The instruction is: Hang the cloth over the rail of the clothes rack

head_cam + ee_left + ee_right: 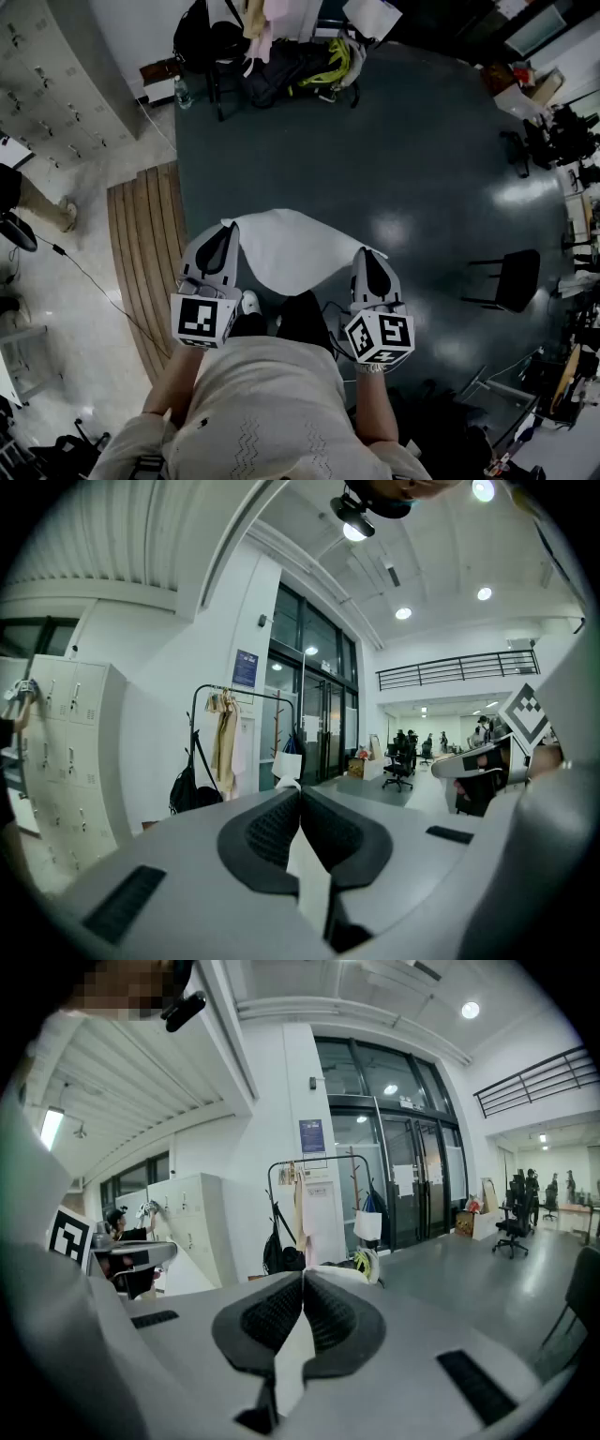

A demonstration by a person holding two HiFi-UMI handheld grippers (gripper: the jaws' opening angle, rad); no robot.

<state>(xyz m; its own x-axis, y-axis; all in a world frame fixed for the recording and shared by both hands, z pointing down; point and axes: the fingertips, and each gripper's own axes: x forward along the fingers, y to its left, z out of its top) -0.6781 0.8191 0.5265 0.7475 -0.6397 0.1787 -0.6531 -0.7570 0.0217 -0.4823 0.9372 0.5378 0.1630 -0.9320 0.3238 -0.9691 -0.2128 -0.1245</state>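
Observation:
A white cloth (292, 246) hangs spread between my two grippers over the dark floor. My left gripper (225, 232) is shut on the cloth's left corner; a strip of the white cloth (309, 883) shows pinched between its pads. My right gripper (369, 255) is shut on the right corner, with the cloth (292, 1361) caught between its pads. The clothes rack (319, 1206) stands far ahead by the white wall, with bags and garments on it; it shows as the rack (234, 747) in the left gripper view and from above as the rack (272, 42) in the head view.
Grey lockers (56, 89) line the left wall. A wooden board (145, 244) lies on the floor at my left. A black chair (511, 279) stands to the right. Bags (300, 66) lie at the rack's foot. Office chairs and people (403, 757) are farther off.

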